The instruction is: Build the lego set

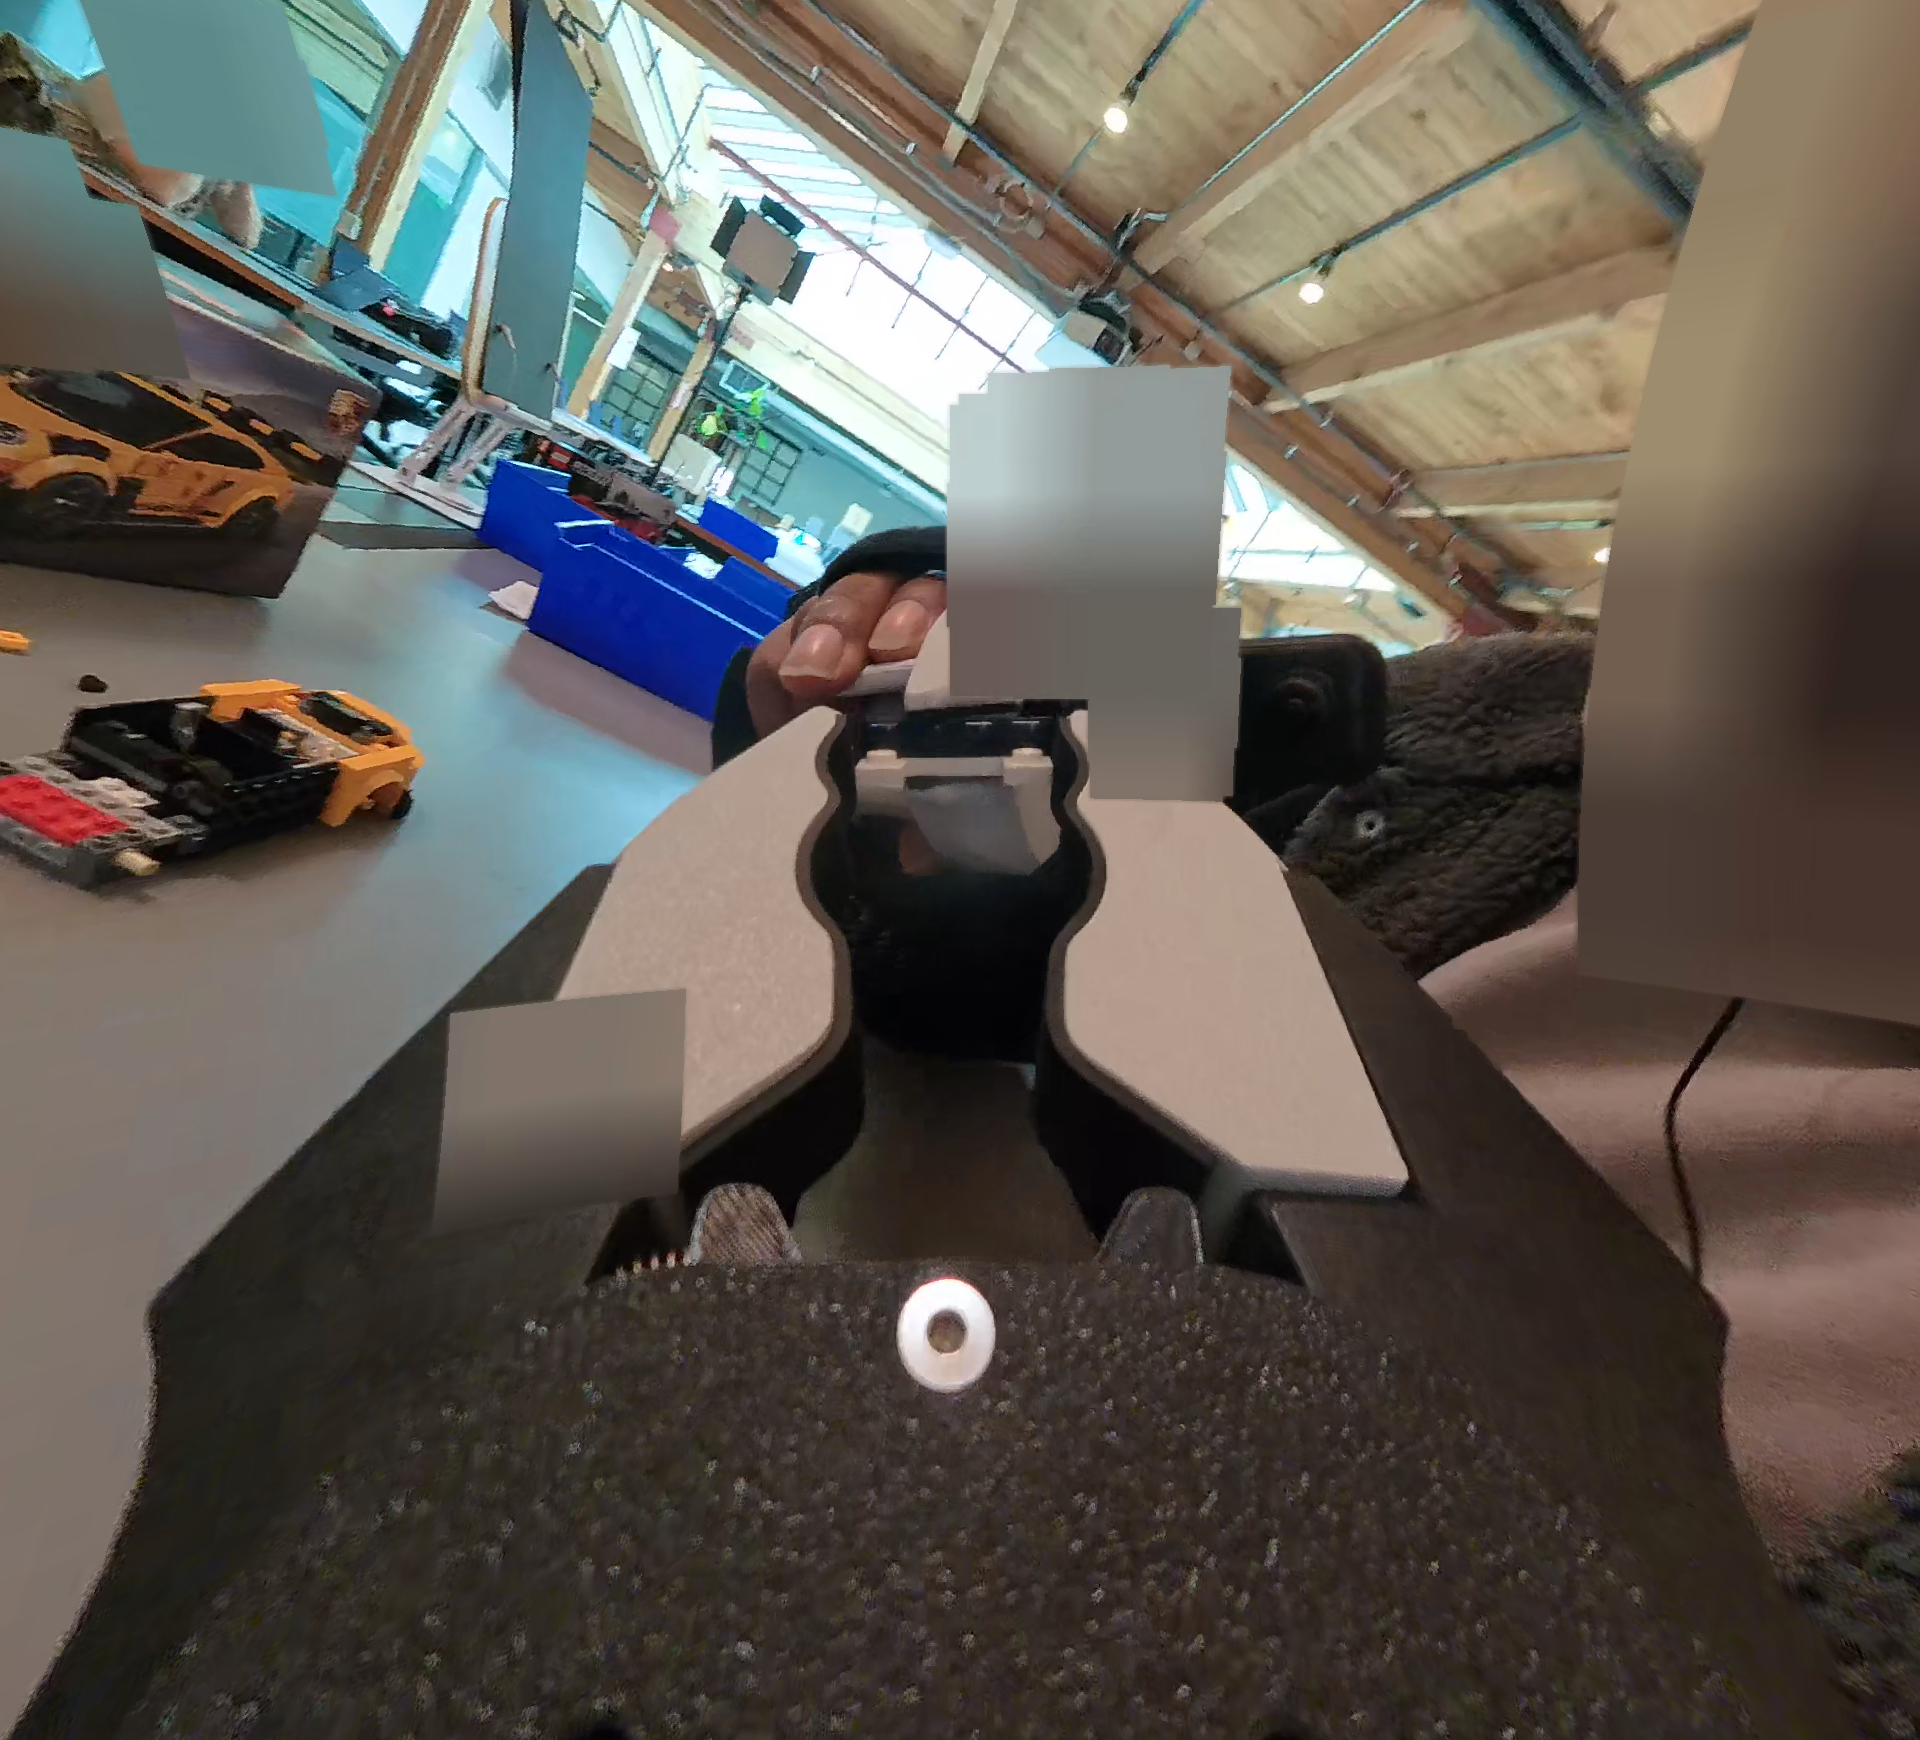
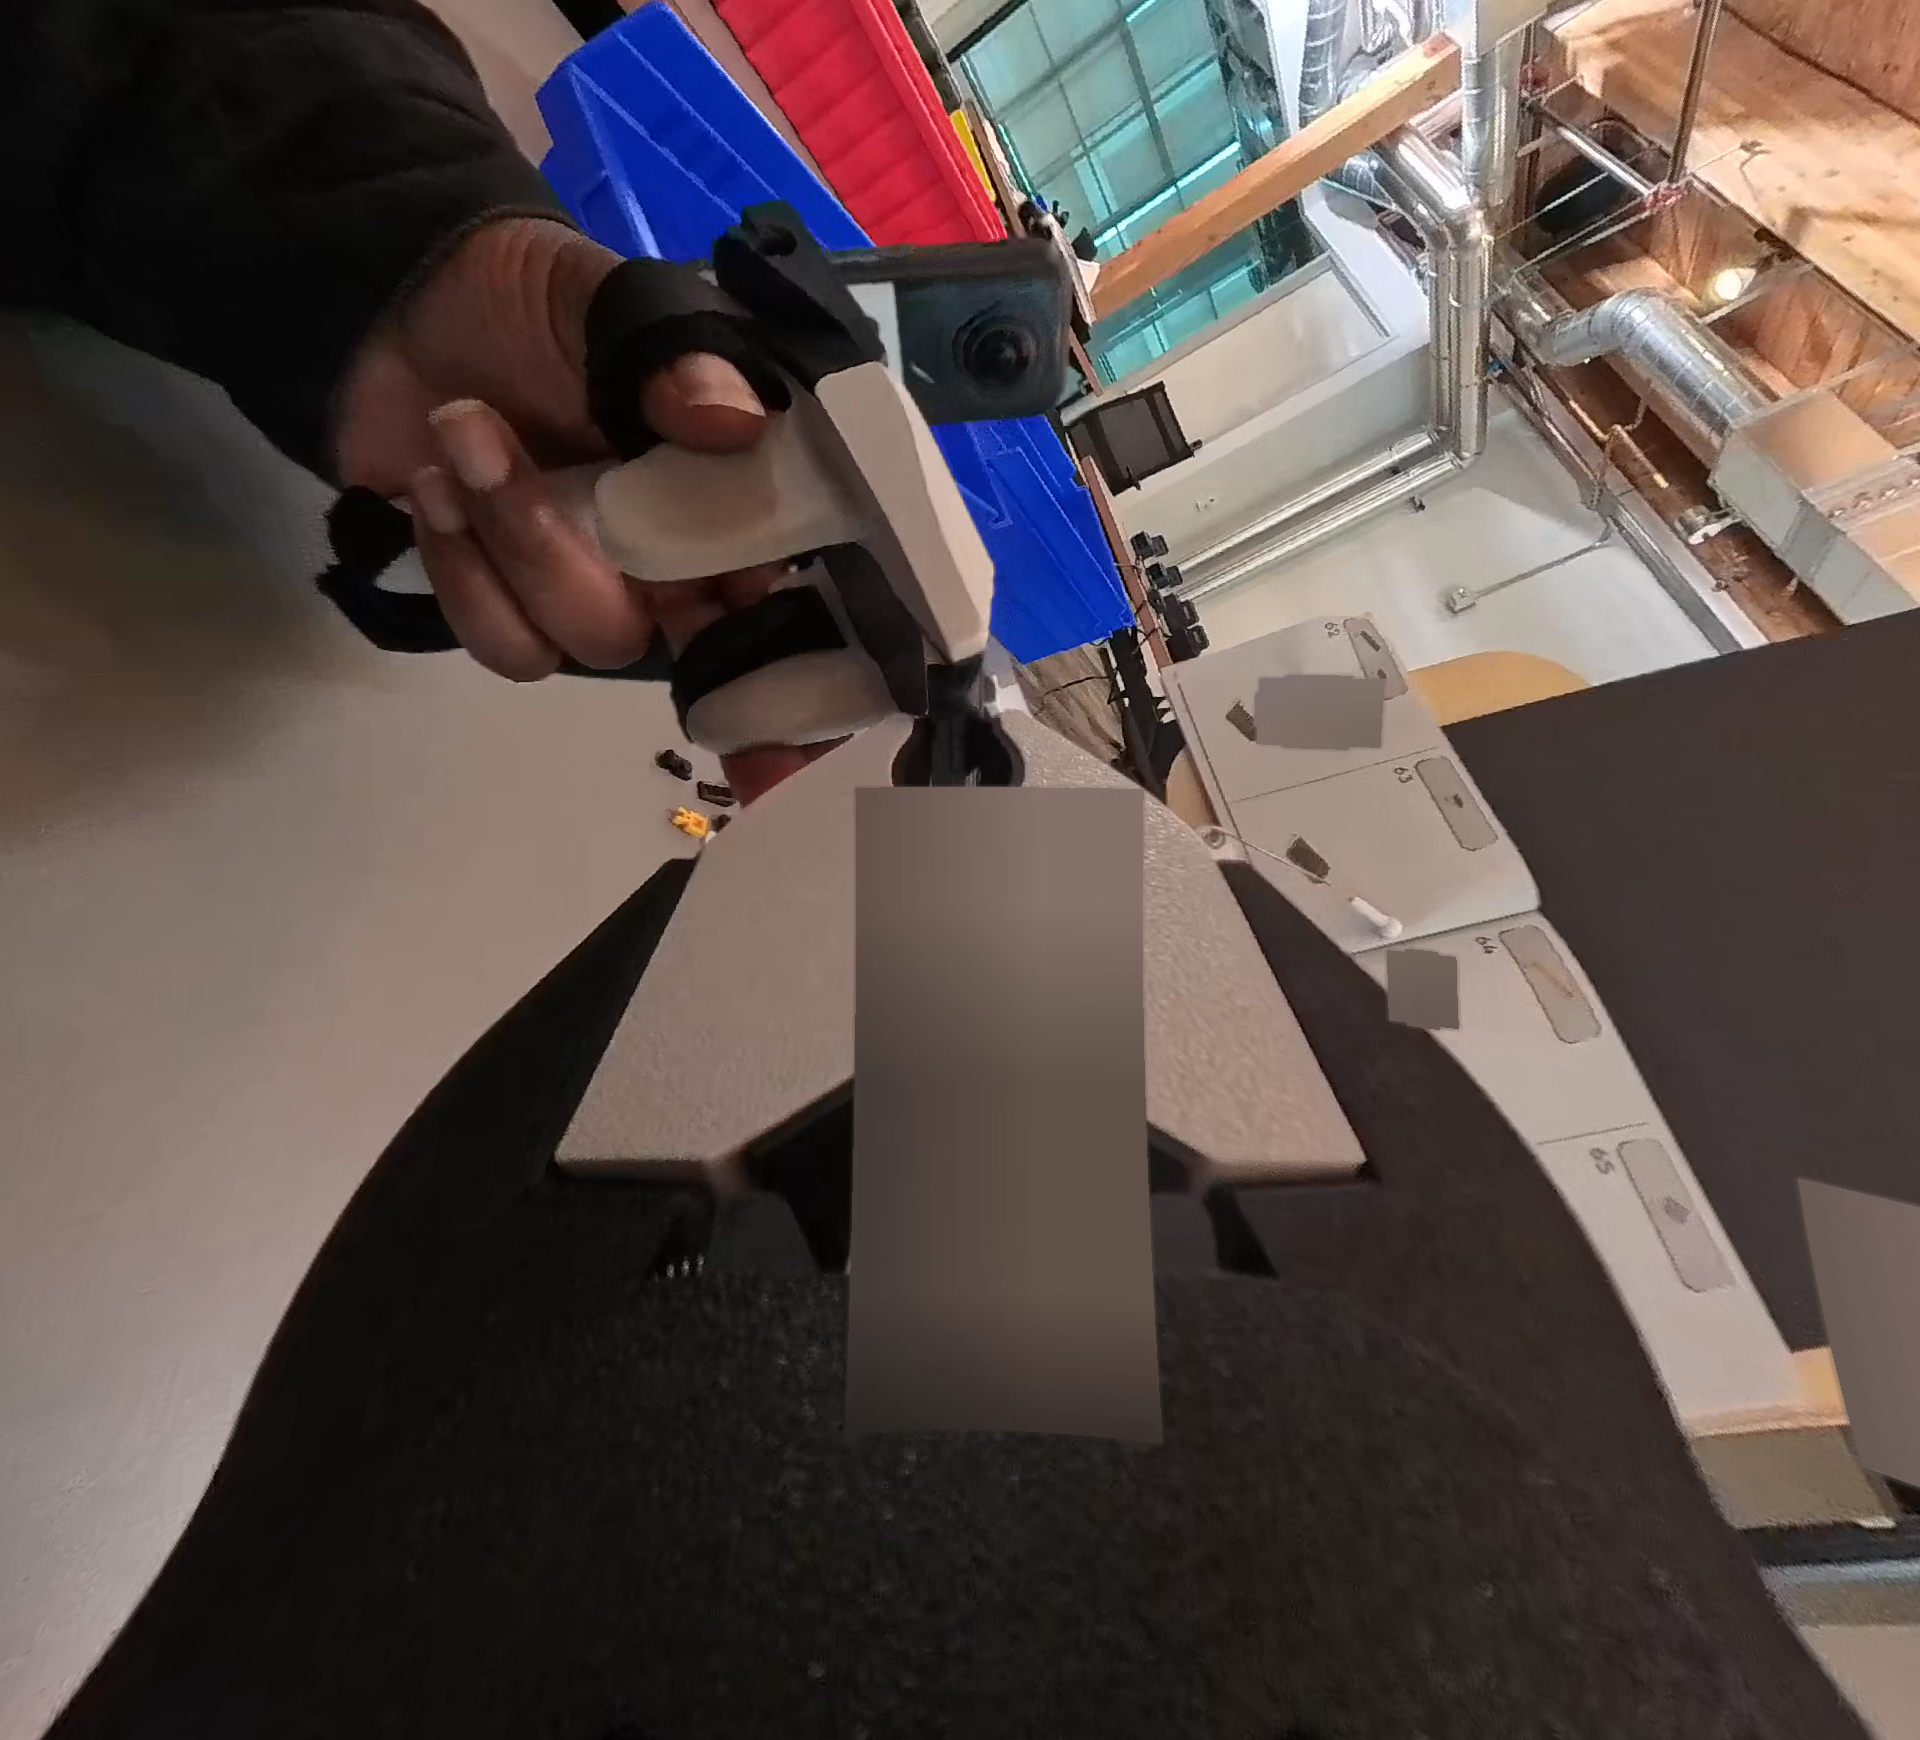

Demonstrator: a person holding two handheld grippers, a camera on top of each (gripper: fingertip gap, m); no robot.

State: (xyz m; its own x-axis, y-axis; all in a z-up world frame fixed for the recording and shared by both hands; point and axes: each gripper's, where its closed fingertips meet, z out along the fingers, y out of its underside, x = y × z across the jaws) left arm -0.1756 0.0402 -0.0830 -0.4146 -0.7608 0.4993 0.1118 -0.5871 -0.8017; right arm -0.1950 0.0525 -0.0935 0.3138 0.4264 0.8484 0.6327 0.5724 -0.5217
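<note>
Two grippers meet up in the air. The left gripper (image 1: pixel 951 760) is squeezed onto a small black and grey lego piece (image 1: pixel 951 748). The right gripper (image 2: pixel 951 755) pinches the same piece – its tips are nearly closed. The half-built yellow car (image 1: pixel 223 771) sits on the grey table (image 1: pixel 312 942), well apart.

Off-task, I see blue bins (image 1: pixel 644 599) on the grey bench (image 1: pixel 312 942), a red bin (image 2: pixel 831 7) behind them, a light panel on a stand (image 1: pixel 762 248), and what looks like silver ducting (image 2: pixel 1455 256) overhead.
</note>
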